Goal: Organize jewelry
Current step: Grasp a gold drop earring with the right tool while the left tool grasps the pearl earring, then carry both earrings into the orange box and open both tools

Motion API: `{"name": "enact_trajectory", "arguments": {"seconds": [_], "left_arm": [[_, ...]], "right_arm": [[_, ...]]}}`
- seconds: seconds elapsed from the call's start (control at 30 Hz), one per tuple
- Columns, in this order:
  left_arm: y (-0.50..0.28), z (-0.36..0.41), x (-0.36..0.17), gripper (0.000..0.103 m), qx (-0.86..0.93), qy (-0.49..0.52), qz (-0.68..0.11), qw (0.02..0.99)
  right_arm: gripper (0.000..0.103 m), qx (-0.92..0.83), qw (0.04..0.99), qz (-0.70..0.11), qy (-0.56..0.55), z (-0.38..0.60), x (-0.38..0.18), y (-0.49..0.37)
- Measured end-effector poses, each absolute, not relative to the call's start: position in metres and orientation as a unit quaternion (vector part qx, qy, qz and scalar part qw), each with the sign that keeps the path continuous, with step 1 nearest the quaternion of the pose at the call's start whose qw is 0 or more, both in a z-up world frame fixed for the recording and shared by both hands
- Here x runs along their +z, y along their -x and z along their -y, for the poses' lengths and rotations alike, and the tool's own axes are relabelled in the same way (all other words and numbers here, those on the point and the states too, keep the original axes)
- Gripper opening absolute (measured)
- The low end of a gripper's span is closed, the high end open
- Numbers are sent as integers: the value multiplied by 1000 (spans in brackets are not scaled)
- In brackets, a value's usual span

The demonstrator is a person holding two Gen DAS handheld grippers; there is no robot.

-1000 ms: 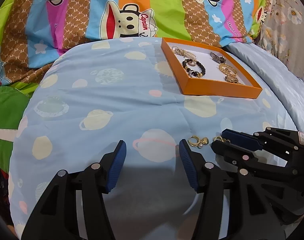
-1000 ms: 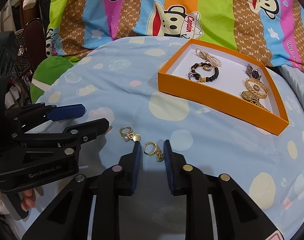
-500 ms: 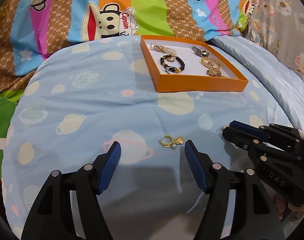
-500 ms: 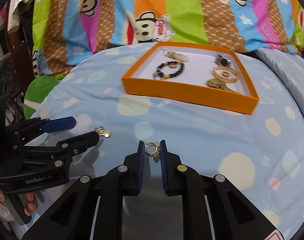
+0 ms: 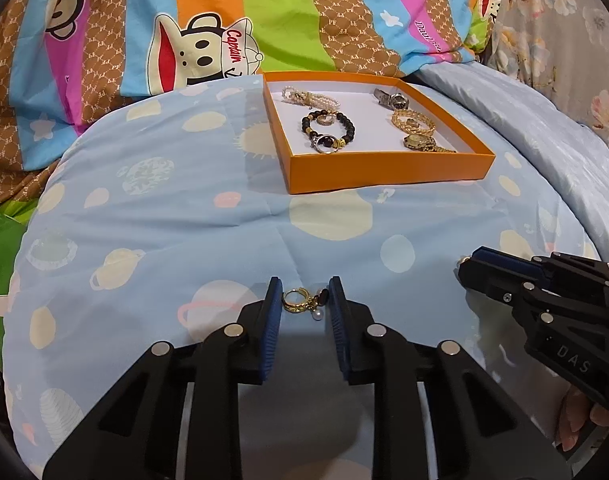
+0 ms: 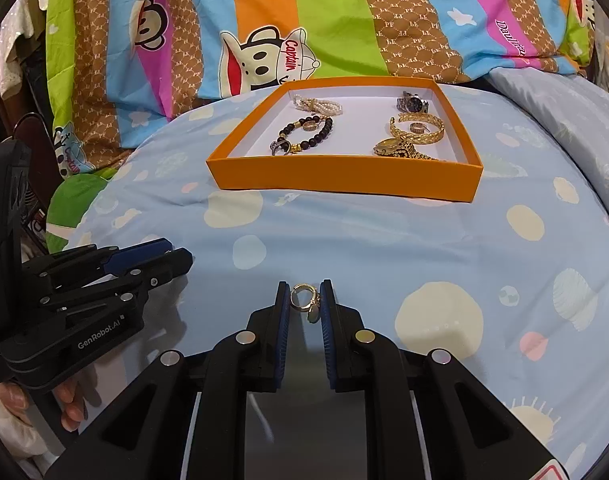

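An orange box [image 5: 384, 172] on the pale blue quilt holds a pearl bracelet [image 5: 308, 97], a black bead bracelet [image 5: 328, 130], gold bangles and watches. In front of it, my left gripper [image 5: 305, 300] is closing. Its blue pads touch both ends of a gold hoop earring with a pearl [image 5: 302, 304] lying on the quilt. To its right, my right gripper [image 6: 305, 300] is shut on a second gold hoop earring [image 6: 304, 300] with a small gold charm. Each gripper shows in the other's view: the right gripper [image 5: 470, 266] and the left gripper [image 6: 178, 252].
A striped monkey-print duvet [image 5: 264, 20] rises behind the box. Floral fabric [image 5: 564, 40] lies at the far right and a green cushion [image 6: 72, 204] at the left. The quilt [image 6: 424, 240] slopes away at both sides. A person's fingertips show under each gripper handle.
The left gripper slid over to the pearl earring and its jaws narrowed from wide open around it. The right gripper's jaws closed on the gold earring, and it rolled to face the box squarely.
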State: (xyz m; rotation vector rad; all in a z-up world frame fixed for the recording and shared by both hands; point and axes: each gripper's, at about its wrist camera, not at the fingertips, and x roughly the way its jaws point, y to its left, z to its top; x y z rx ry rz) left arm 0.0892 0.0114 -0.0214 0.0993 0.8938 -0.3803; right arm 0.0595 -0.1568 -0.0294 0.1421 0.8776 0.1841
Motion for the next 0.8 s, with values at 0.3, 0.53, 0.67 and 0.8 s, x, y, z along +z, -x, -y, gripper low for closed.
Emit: {"name": "enact_trajectory", "arguments": {"seconds": [0.3, 0.53, 0.67, 0.8], "left_arm": [[-88, -14, -19, 23, -178, -41, -425, 887], [-86, -14, -18, 23, -175, -39, -422, 889], [-85, -13, -17, 23, -174, -39, -419, 890], [-86, -14, -10, 23, -172, -41, -411, 894]], "right_arm": [[14, 88, 902, -417, -72, 159, -28, -58], [14, 85, 906, -408, -76, 162, -25, -56], [14, 84, 908, -404, -76, 163, -23, -56], [14, 80, 913, -392, -81, 169, -15, -54]]}}
